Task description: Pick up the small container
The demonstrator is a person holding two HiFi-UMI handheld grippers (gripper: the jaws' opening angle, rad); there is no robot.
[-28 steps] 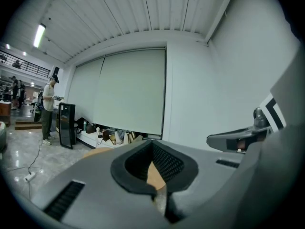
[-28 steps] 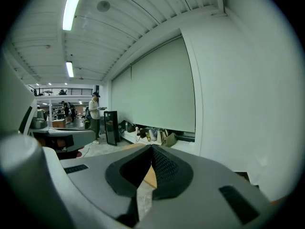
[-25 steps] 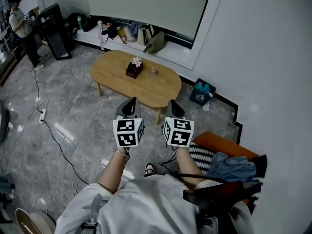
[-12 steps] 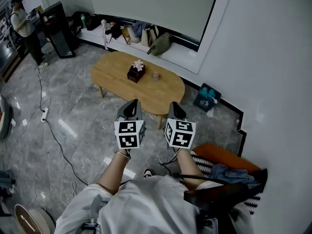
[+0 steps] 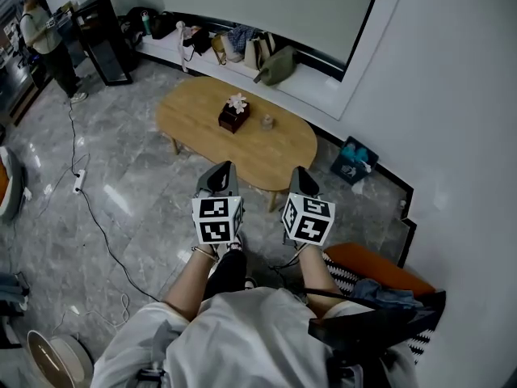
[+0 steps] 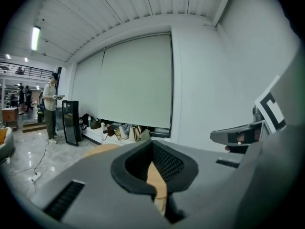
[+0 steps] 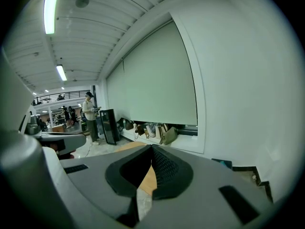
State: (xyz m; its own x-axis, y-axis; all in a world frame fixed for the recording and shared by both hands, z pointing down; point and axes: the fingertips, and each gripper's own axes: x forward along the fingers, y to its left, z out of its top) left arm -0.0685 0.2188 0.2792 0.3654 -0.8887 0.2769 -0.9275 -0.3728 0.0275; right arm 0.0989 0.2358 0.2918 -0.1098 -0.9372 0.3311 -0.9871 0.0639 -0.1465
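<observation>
The small container (image 5: 266,121) is a little pale cup that stands on the oval wooden table (image 5: 283,148), right of a dark box (image 5: 233,115) with a white flower on top. Both grippers are held up side by side well short of the table, over the floor. My left gripper (image 5: 221,168) has its jaws closed and empty; in its own view the tips (image 6: 152,144) meet, with table wood showing behind. My right gripper (image 5: 300,173) is also shut with nothing in it (image 7: 151,149).
Bags (image 5: 275,63) line the window ledge behind the table. A person (image 5: 44,35) stands at the far left beside a black stand (image 5: 105,39). A cable (image 5: 89,208) runs over the marble floor. A teal box (image 5: 354,158) sits by the wall; an orange seat (image 5: 380,269) is at my right.
The view has shifted toward the table, which now sits slightly lower and further right in the picture. Both grippers keep their pose and stay shut.
</observation>
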